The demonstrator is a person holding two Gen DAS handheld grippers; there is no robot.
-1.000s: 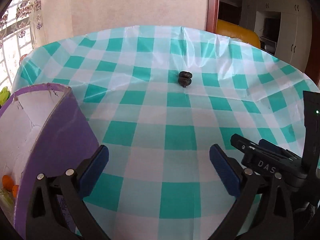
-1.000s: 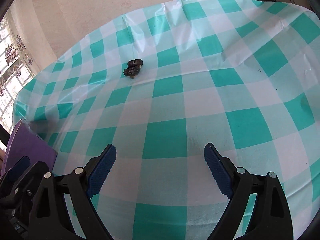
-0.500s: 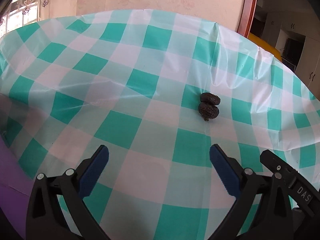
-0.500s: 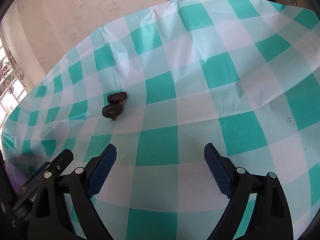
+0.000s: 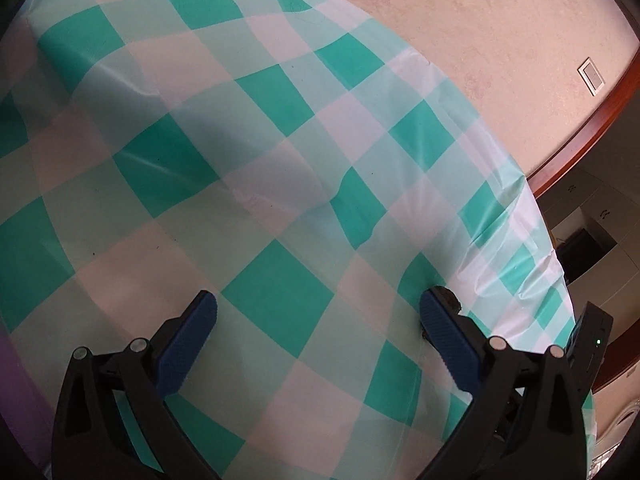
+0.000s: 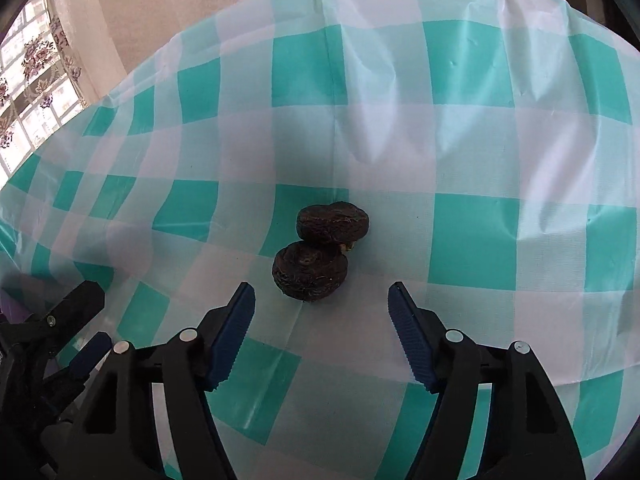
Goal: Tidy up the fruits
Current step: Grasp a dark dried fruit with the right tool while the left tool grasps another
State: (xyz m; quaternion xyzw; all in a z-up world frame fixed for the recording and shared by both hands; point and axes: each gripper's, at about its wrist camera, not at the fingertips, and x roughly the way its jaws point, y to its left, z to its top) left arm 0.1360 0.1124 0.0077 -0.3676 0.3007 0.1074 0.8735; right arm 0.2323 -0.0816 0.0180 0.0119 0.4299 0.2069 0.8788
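Two dark wrinkled fruits lie touching on the green-and-white checked tablecloth (image 6: pixel 472 236). In the right wrist view the nearer fruit (image 6: pixel 310 276) sits just ahead of my open right gripper (image 6: pixel 322 300), centred between its blue pads, with the farther fruit (image 6: pixel 332 224) behind it. My left gripper (image 5: pixel 318 308) is open and empty over the cloth. In the left wrist view a dark fruit (image 5: pixel 448 294) peeks out behind the right pad, mostly hidden.
The left gripper's body (image 6: pixel 52 332) shows at the lower left of the right wrist view. A purple container edge (image 5: pixel 10 364) is at the left. The table's far edge meets a beige wall (image 5: pixel 500 40); a window (image 6: pixel 36 76) is at the left.
My right gripper has moved forward to the two fruits, which now sit right ahead of its pads. My left gripper has swung left, so the fruits slid behind its right pad.
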